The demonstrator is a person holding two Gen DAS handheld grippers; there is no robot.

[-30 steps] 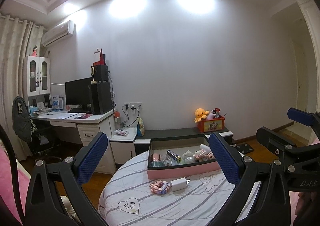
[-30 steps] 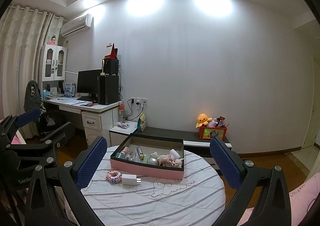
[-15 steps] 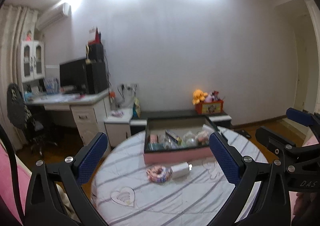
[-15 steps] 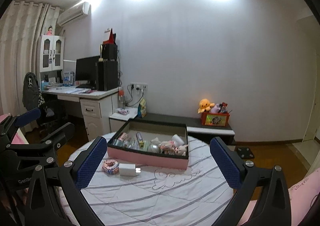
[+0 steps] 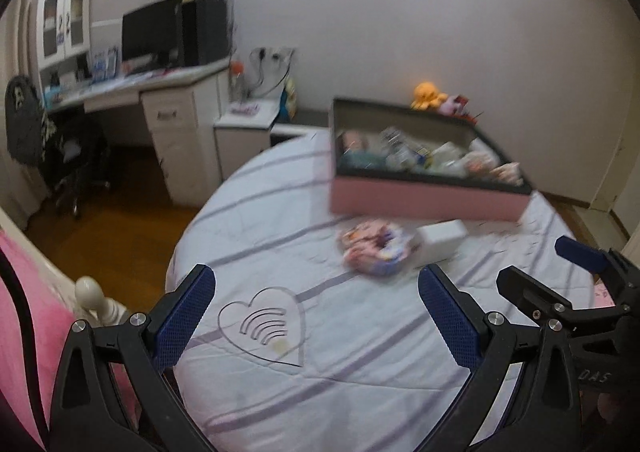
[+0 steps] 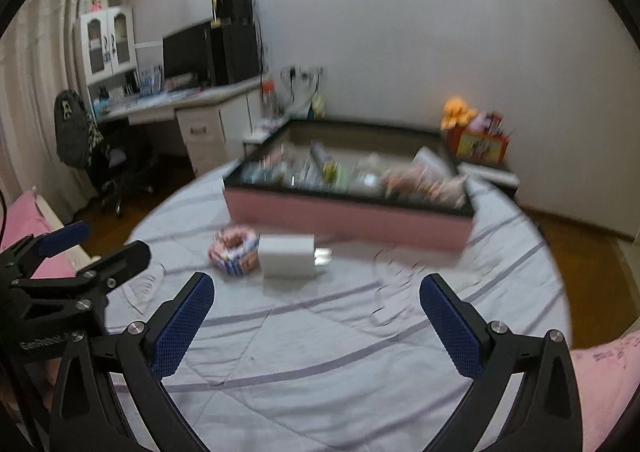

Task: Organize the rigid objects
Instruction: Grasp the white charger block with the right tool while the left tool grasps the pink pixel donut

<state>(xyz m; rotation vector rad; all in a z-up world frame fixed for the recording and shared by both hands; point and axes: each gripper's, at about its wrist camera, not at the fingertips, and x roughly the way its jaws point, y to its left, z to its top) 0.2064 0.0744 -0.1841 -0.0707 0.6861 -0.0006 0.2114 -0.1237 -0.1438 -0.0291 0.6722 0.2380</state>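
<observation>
A pink box with a dark inside stands on a round table with a striped white cloth and holds several small items. In front of it lie a colourful patterned ring-shaped object and a white charger plug, side by side. My left gripper is open and empty above the near cloth. My right gripper is open and empty, short of the charger. Each gripper shows in the other's view, the right and the left.
A white desk with monitor and computer tower stands at the back left with a dark chair. A low cabinet with an orange plush and a red box lines the wall. Pink bedding lies at the left.
Both cameras have tilted down and moved toward the table; the box, ring and charger now look larger and nearer. Both grippers stay open. The frames are motion-blurred.
</observation>
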